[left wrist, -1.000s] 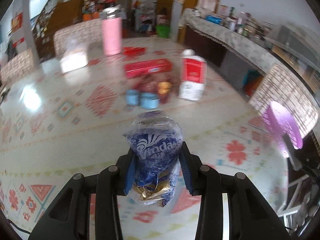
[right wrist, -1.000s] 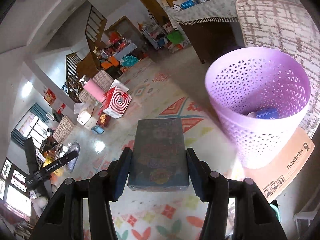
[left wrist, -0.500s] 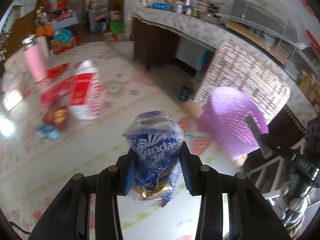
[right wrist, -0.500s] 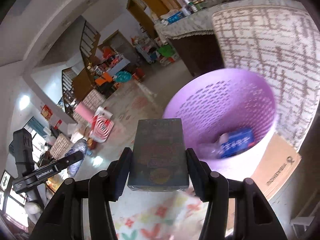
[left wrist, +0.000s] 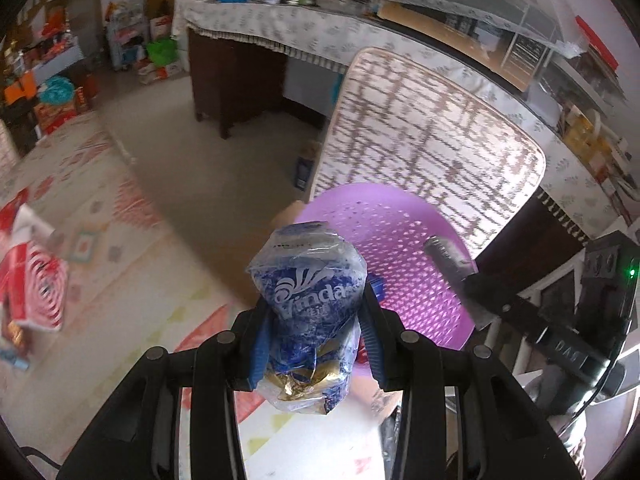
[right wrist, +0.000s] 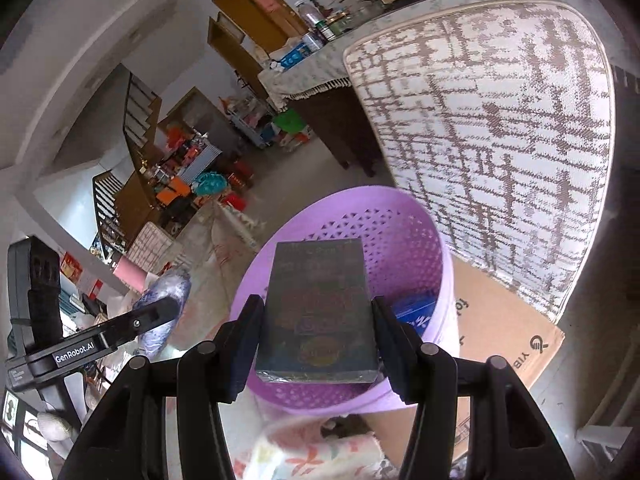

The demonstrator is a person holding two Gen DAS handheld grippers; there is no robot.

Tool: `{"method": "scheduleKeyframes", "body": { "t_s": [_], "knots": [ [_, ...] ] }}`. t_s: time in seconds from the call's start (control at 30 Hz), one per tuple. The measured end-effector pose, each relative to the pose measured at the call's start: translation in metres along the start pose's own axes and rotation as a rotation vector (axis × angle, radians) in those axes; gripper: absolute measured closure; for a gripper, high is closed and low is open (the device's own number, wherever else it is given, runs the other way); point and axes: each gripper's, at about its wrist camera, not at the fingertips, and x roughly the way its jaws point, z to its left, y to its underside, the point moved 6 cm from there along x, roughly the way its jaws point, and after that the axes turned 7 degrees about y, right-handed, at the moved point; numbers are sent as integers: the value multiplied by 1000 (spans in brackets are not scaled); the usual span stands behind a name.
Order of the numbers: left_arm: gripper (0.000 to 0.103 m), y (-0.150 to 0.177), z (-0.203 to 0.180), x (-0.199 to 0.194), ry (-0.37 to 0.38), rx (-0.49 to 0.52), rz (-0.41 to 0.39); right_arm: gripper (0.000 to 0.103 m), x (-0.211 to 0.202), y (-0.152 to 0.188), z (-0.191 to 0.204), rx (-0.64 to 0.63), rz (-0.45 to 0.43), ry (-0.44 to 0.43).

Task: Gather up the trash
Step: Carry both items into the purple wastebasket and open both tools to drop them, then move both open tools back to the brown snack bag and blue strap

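Note:
My left gripper (left wrist: 314,316) is shut on a crumpled blue Vinda tissue pack (left wrist: 310,304) and holds it just in front of the purple mesh trash basket (left wrist: 404,248). My right gripper (right wrist: 318,322) is shut on a dark flat box (right wrist: 318,312) and holds it over the basket's opening (right wrist: 416,232). A blue packet (right wrist: 414,306) lies inside the basket. The right gripper with its dark box shows in the left wrist view (left wrist: 452,260) over the basket's right side. The left gripper and its pack show in the right wrist view (right wrist: 160,304) at the left.
A chair back with a brown grid pattern (left wrist: 432,140) stands right behind the basket. A flat cardboard sheet (right wrist: 500,320) lies under the basket. A red and white bag (left wrist: 32,280) lies on the patterned tablecloth (left wrist: 120,280) at the left. A cluttered counter (left wrist: 280,28) runs along the back.
Both grippers have swung toward the purple basket. The right gripper's box has moved from beside the basket to over its opening. The left gripper's pack has come up close to the basket's near rim.

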Motion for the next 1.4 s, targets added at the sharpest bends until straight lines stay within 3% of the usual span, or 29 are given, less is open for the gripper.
{"method": "scheduleKeyframes", "body": {
  "t_s": [0.1,0.17,0.23,0.3,0.53,0.73,0.8,0.97,1.07,1.27,1.33,1.4],
  "knots": [
    [63,-11,-7,9,34,-2,1,42,5,-7,-4,4,-2,12],
    [54,-15,-9,13,42,-14,-1,42,8,-11,-6,7,-6,14],
    [35,-13,-8,10,47,-24,-17,42,10,-14,-10,26,-8,20],
    [30,-8,-7,2,26,-13,-37,39,10,-13,-12,38,-7,11],
    [28,31,8,-26,6,-21,-23,33,5,4,7,-11,5,-8],
    [28,72,35,-57,-30,-44,-27,30,0,25,48,-86,-5,-65],
    [28,89,52,-69,-81,-54,-29,30,0,35,65,-99,-12,-94],
    [28,130,98,-93,-74,-146,-10,26,20,64,113,-116,35,-171],
    [28,150,139,-119,-197,-196,-58,25,51,92,157,-114,122,-246],
    [28,173,236,-163,-243,-423,-128,25,103,135,219,-166,235,-287],
    [28,174,264,-170,-274,-469,-135,25,107,138,231,-145,235,-334],
    [28,170,287,-170,-305,-495,-133,25,113,137,234,-140,216,-306]
  ]
}}
